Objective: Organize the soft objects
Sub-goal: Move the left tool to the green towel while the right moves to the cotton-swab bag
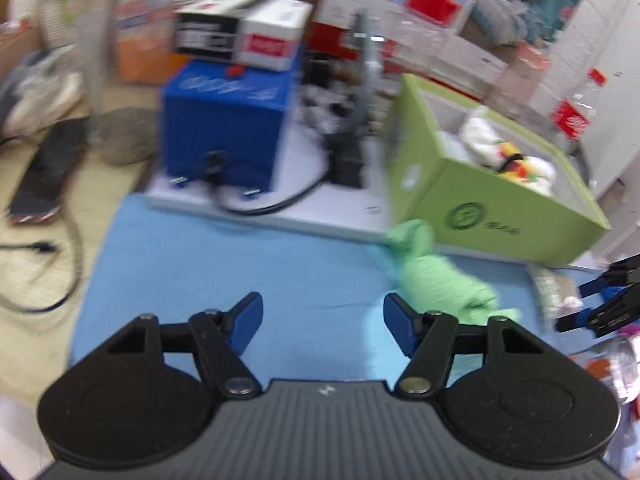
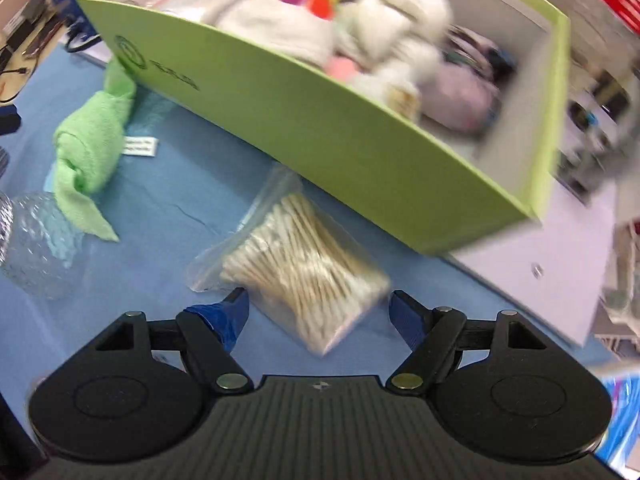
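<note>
Swabs (image 2: 296, 276), bagged, are lying on the blue surface (image 2: 168, 208) between the right gripper's (image 2: 318, 312) released jaws, likely next for the box (image 2: 304, 128). Left gripper (image 1: 322, 320), jaws released, is nearing the green cloth (image 1: 436, 276).

Bright, even indoor light, soft shadows. Motion blur smears both views, worst toward twelve o'clock; fisheye bends the green box (image 2: 320, 128) edge; corners go dark.
</note>
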Available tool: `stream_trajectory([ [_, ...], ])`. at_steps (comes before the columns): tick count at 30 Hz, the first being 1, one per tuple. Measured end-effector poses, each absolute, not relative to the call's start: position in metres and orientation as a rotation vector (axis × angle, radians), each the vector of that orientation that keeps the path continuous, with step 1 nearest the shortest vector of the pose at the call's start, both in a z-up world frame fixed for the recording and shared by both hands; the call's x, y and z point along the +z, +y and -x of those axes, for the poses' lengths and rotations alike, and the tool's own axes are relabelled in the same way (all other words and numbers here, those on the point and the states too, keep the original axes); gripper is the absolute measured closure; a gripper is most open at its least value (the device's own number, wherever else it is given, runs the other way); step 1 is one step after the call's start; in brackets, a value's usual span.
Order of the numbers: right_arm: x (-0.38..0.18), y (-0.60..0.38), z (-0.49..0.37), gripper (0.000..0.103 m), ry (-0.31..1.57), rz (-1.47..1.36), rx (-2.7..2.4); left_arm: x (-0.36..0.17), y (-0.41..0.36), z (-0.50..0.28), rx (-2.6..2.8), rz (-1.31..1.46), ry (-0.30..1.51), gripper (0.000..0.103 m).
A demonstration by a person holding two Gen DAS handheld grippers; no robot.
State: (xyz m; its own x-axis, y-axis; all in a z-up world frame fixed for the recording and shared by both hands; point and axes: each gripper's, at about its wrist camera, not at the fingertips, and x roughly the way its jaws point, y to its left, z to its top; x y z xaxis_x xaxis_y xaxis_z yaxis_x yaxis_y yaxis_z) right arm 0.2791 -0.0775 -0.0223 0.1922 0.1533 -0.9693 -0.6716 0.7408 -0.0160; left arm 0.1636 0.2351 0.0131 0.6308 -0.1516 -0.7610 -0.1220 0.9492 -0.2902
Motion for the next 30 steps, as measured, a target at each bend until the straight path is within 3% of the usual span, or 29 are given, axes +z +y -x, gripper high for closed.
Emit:
stream_trajectory([
  [5,-0.008,-0.120,-0.238,0.040,1.127,0.393,0.573,0.013,0.198,-0.222,-0.288,0.380,1.026,0.037],
  [10,0.023,-0.171,-0.189,0.040,0.863,0.242,0.464,0.004,0.158,-0.258,-0.344,0.253,1.119,0.037],
  [14,0.032,-0.197,-0.189,0.040,0.756,0.149,0.394,-0.009,0.146,-0.266,-0.281,0.133,1.176,0.037],
  [22,0.023,-0.217,-0.188,0.040,0.742,0.021,0.373,-0.012,0.193,-0.235,-0.197,0.227,1.125,0.029],
  [30,0.016,-0.204,-0.200,0.040,0.771,-0.047,0.392,0.000,0.254,-0.191,0.121,0.171,1.060,0.029],
])
